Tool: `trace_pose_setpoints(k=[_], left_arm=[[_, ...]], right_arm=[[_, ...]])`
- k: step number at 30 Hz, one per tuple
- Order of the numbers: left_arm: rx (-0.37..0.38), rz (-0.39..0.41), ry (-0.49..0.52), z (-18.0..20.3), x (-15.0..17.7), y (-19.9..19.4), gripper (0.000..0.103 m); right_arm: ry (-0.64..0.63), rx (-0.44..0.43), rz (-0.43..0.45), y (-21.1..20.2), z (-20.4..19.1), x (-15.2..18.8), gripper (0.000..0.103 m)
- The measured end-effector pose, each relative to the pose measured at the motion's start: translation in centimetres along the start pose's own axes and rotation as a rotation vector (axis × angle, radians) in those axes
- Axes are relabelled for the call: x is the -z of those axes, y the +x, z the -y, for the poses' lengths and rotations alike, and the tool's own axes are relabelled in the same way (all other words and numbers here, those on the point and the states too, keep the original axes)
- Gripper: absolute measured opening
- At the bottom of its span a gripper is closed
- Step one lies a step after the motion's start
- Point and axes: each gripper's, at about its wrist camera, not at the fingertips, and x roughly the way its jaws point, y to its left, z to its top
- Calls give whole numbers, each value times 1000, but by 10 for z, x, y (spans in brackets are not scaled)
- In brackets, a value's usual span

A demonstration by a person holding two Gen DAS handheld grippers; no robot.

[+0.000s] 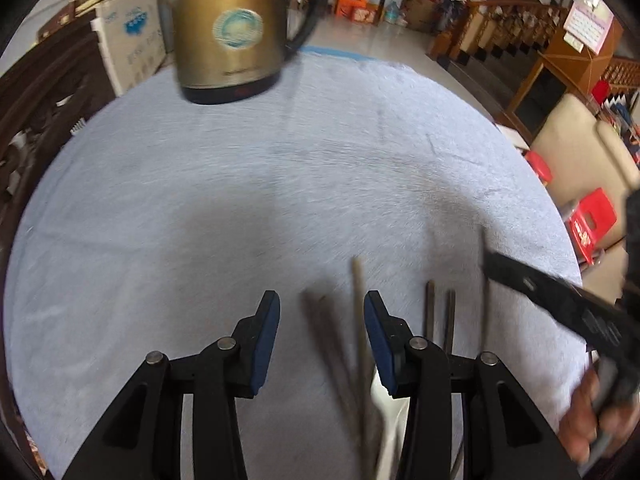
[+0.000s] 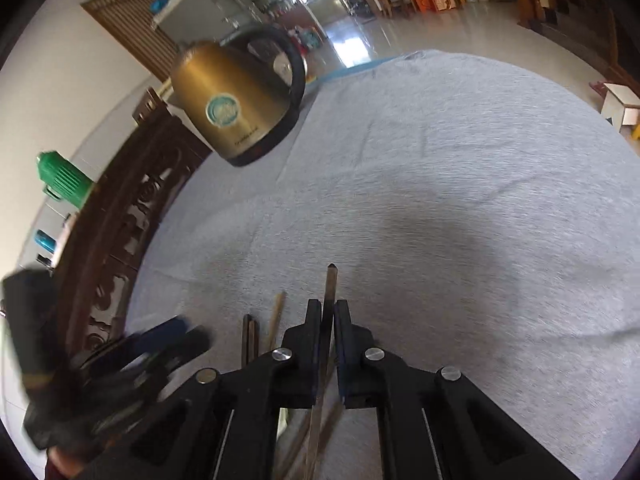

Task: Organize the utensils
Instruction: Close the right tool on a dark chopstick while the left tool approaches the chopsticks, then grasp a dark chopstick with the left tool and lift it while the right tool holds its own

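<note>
Several chopsticks lie side by side on the pale blue cloth [image 1: 200,200] at the near edge. My left gripper [image 1: 321,296] hangs open over them, with a dark pair [image 1: 316,320] and a lighter stick [image 1: 357,280] showing in the wide gap between its blue pads. Two more dark sticks [image 1: 430,308] lie just to its right. My right gripper [image 2: 328,308] is shut on one dark chopstick [image 2: 331,280], whose tip pokes out past the fingers. From the left wrist view, the right gripper [image 1: 540,288] reaches in from the right, held by a hand. The left gripper [image 2: 160,344] is a blur at the lower left.
A gold electric kettle [image 1: 232,32] [image 2: 240,108] stands on the far left of the cloth. A carved dark wooden chair back [image 2: 132,220] borders the table's left side, with a green flask [image 2: 64,178] beyond it. Red stools [image 1: 592,220] stand off the right edge.
</note>
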Motion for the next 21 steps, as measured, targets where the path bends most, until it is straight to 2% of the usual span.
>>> trace_pose_setpoints(k=[8, 10, 12, 14, 16, 18, 21], left_arm=[[40, -106, -9, 15, -18, 41, 43], [42, -139, -9, 18, -17, 48, 37], [15, -138, 24, 25, -18, 50, 36], [10, -142, 40, 29, -19, 52, 30], [-20, -145, 47, 32, -20, 55, 11], [-28, -146, 45, 34, -20, 56, 5], [-32, -123, 6, 30, -17, 50, 5]], right_arm=[[39, -34, 34, -29, 26, 5, 7], [51, -38, 36, -35, 31, 9, 7], [51, -36, 40, -38, 32, 11, 7], [44, -32, 47, -44, 30, 14, 7], [38, -30, 58, -51, 28, 17, 7], [42, -33, 66, -57, 27, 21, 7], [46, -31, 83, -66, 25, 26, 7]])
